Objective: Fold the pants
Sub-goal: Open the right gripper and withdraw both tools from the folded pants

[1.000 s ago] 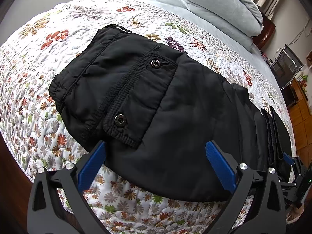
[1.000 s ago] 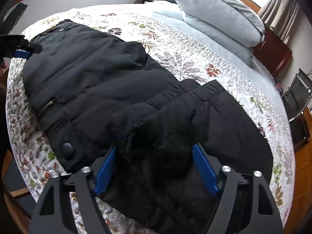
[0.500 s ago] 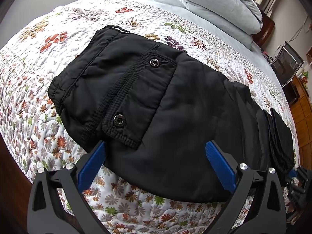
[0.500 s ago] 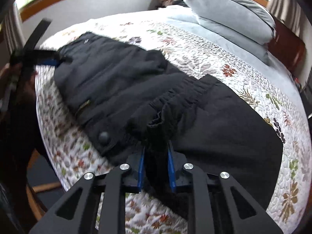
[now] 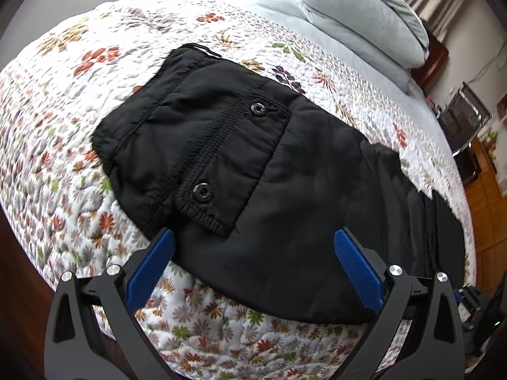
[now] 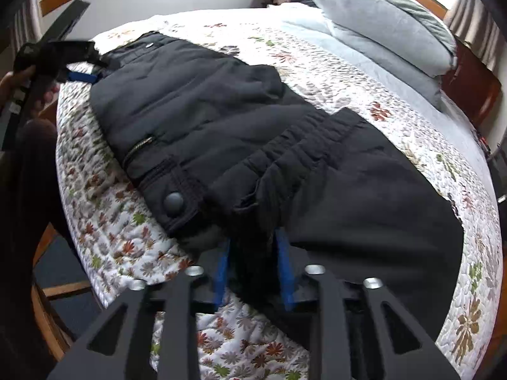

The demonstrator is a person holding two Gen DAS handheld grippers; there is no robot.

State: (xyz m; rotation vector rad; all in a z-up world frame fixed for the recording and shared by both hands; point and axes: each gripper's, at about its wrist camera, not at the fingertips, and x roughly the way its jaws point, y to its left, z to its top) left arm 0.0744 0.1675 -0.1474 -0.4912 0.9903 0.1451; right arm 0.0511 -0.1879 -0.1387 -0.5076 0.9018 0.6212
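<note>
Two grippers meet black pants (image 5: 259, 164) lying across the frame centre on a flowered quilt (image 5: 57, 126). Your right gripper (image 6: 253, 266) is clamped on the bunched cuff; your left gripper (image 5: 253, 272) stands wide apart at the pants' near edge. Expect soft, padded, light fabric; grip hems. No readable labels.

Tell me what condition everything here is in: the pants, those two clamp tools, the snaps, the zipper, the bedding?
Pants: lying on the bed, partly folded, hem end bunched.
Left gripper: open, holding nothing.
Right gripper: shut on the pants' fabric.
Pocket snaps: undone.
Zipper: looks closed.
Quilt: spread flat under the pants.
Pillows: stacked at the head of the bed.
</note>
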